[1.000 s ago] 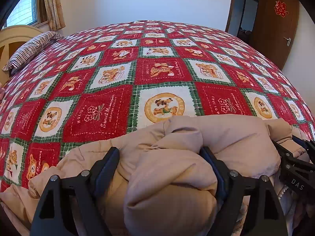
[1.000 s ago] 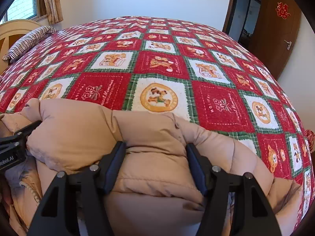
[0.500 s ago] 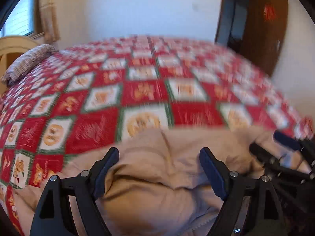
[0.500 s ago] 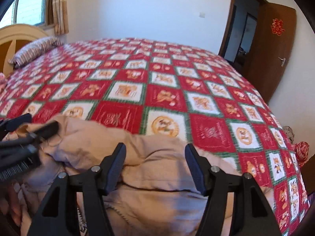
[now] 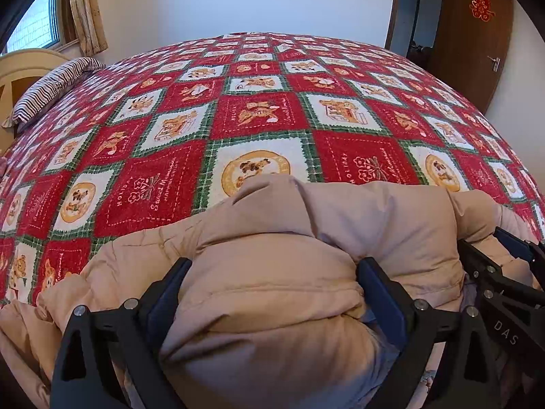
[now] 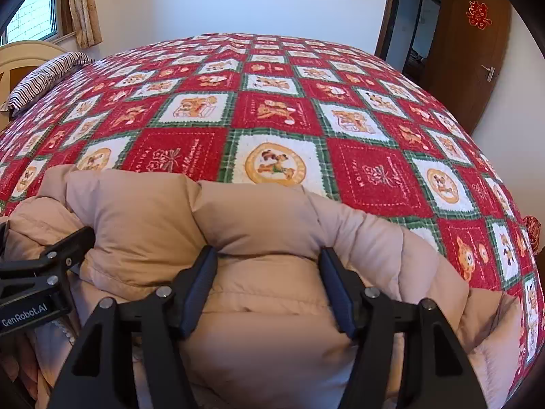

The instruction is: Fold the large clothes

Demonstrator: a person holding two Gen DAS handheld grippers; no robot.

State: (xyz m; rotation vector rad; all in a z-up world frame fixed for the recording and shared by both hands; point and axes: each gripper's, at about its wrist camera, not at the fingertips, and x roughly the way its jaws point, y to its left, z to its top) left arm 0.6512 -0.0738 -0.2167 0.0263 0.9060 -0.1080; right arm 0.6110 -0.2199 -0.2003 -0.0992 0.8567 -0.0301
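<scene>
A beige puffer jacket (image 5: 374, 218) lies bunched at the near edge of the bed. A thick fold of it fills my left gripper (image 5: 272, 266); both pads touch the fabric while the jaws are opening. My right gripper (image 6: 267, 255) is shut on another padded fold of the jacket (image 6: 143, 218). The two grippers stand side by side: the right one shows at the right edge of the left wrist view (image 5: 504, 266), and the left one at the left edge of the right wrist view (image 6: 51, 255). The jacket's near part is hidden under the grippers.
A red, white and green bear-print quilt (image 5: 259, 116) covers the whole bed beyond the jacket. A striped pillow (image 5: 51, 88) and a cream headboard (image 5: 20, 68) are far left. A brown door (image 5: 477, 41) stands open at the right, and a window (image 5: 37, 27) at upper left.
Both views swung blurred half a second ago and have settled back near where they were. The left jaws stand wider, and the fold between them has puffed out broader.
</scene>
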